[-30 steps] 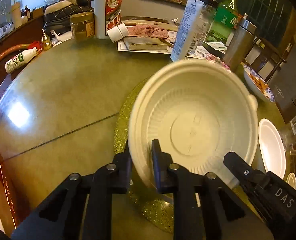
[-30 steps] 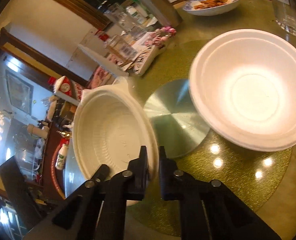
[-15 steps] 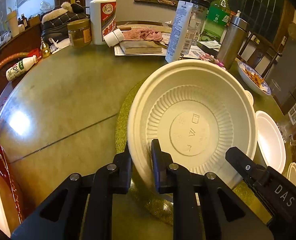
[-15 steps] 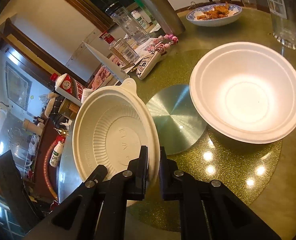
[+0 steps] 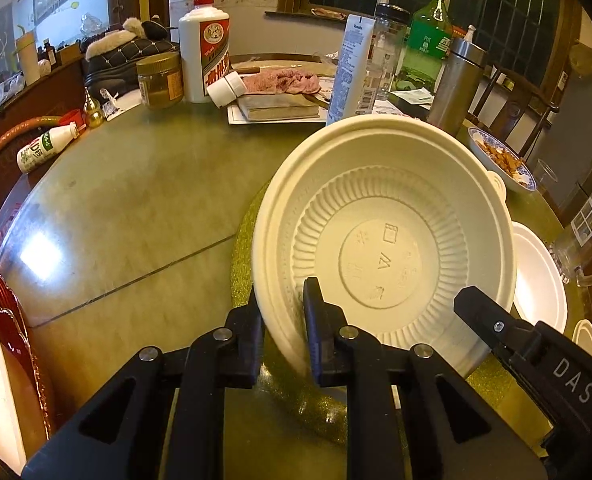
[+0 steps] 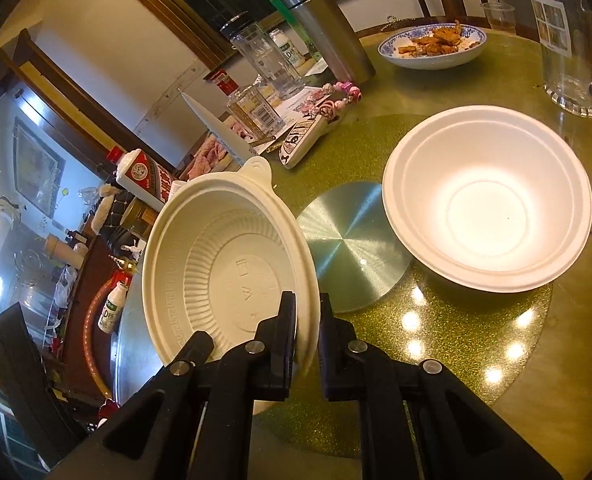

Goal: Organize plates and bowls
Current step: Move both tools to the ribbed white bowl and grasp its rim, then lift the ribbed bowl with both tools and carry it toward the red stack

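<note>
A cream ribbed disposable bowl (image 5: 384, 240) is held above the green table, tilted toward the cameras. My left gripper (image 5: 282, 312) is shut on its near rim. My right gripper (image 6: 307, 320) is shut on the same bowl (image 6: 224, 264) at its other side; its finger shows at the lower right of the left wrist view. A white foam bowl (image 6: 488, 200) stands upright on the glitter mat (image 6: 436, 340) to the right, and it also shows in the left wrist view (image 5: 538, 276). A silver disc (image 6: 352, 248) lies between the two bowls.
Bottles, a jar, a steel flask (image 5: 458, 80), a book with a pink cloth (image 5: 280, 96) crowd the table's far side. A blue-rimmed dish of food (image 6: 432, 46) and a glass mug (image 6: 572, 40) stand far right. A red tray (image 5: 4, 360) lies at the left edge.
Both grippers have kept their hold on the cream bowl. The bowl has shifted slightly and the foam bowl now sits a little lower in the right wrist view.
</note>
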Demonstrator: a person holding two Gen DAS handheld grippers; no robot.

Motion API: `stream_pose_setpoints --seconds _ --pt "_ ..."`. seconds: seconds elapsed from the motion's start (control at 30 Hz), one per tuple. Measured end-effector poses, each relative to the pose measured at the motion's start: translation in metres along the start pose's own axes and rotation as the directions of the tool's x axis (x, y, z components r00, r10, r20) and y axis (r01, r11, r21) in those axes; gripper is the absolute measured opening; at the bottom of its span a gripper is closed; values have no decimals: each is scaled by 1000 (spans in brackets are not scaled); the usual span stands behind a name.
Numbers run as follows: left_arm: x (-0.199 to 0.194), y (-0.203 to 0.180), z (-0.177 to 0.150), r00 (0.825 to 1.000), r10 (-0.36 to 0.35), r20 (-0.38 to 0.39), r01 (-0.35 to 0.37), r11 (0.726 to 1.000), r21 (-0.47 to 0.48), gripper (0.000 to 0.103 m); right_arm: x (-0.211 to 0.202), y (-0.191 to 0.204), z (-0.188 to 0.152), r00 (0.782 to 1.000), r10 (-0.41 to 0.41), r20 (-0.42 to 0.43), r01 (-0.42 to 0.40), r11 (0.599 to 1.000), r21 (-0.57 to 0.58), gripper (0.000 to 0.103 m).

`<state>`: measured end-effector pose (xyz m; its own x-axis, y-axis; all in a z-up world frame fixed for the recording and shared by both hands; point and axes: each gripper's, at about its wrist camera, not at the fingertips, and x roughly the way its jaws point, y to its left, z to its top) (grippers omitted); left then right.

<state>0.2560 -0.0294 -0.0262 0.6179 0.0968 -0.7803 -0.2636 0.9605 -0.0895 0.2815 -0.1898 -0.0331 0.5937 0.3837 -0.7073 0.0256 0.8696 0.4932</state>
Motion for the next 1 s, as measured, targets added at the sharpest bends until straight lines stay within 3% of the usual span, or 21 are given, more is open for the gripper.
stream_pose_setpoints --seconds 0.43,0.8,1.0 --pt "-22 -7 -1 996 53 71 -55 998 22 17 -14 4 3 1000 12 24 -12 1000 -17 10" --pt "-54 32 -5 992 95 82 -92 995 -37 18 -26 44 -15 997 72 3 -71 989 -130 10" --pt "-62 41 -18 996 69 62 -68 997 -21 18 -38 49 -35 998 63 -3 -63 987 -146 10"
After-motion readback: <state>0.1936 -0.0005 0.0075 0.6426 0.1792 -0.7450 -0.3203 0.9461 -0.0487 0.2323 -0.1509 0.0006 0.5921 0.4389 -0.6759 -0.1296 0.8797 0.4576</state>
